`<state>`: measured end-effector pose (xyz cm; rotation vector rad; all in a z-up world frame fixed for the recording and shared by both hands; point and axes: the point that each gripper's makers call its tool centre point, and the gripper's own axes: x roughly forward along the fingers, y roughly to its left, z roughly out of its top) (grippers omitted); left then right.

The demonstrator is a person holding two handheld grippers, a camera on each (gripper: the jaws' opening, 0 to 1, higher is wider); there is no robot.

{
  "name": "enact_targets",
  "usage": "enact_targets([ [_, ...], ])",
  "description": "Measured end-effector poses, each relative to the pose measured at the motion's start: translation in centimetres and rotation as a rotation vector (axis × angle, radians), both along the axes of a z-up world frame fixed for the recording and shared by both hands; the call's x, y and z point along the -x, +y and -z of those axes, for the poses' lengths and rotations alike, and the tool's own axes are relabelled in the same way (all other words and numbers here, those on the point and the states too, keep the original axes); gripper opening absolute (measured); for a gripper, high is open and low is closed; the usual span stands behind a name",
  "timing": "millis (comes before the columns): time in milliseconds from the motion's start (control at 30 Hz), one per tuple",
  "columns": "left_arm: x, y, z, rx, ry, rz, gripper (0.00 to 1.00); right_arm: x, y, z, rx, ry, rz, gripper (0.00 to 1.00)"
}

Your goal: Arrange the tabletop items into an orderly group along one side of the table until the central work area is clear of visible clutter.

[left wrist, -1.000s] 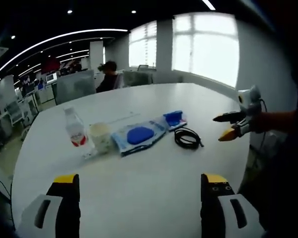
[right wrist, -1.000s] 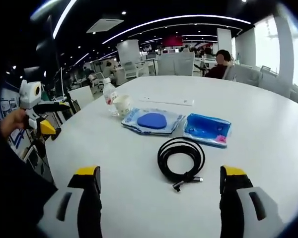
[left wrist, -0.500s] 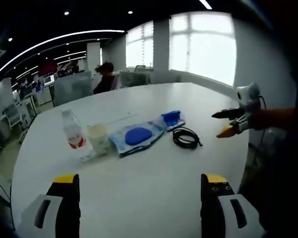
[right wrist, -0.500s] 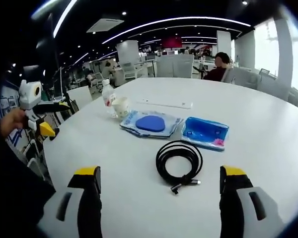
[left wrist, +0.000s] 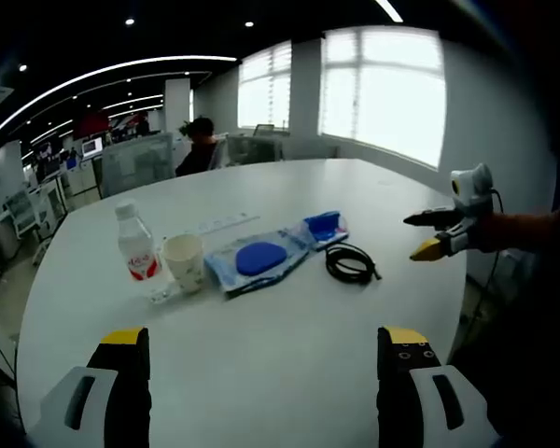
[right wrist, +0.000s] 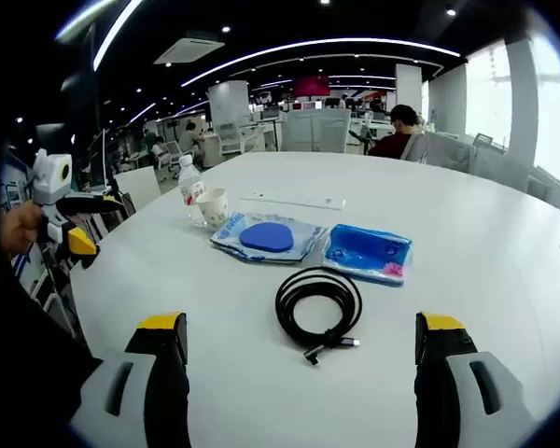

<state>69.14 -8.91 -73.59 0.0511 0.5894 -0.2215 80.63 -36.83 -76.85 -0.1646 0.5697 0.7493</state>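
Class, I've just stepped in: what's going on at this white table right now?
A person holds the left hand-held gripper and the right hand-held gripper open above the near edge of the table, gripping nothing. A water bottle, paper cup, two blue packets and a coiled black cable lie untouched mid-table.

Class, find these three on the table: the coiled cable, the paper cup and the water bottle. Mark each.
Cable (right wrist: 318, 305), right gripper view, on the coil's near loop.
Cup (left wrist: 184, 262), left gripper view, on its side wall.
Bottle (left wrist: 137, 253), left gripper view, on its body by the red label.
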Motion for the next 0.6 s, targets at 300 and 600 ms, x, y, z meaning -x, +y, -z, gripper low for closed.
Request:
enact_targets([
  [300,-0.3,-0.9,0.4,0.004,0.011,0.035,1.00,0.3,-1.5,0.5,0.015,0.006,0.052,0.98],
  [600,-0.4,-1.2,0.2,0.007,0.006,0.048,1.00,0.4,-1.6,-0.1,0.005,-0.006,0.054,0.98],
])
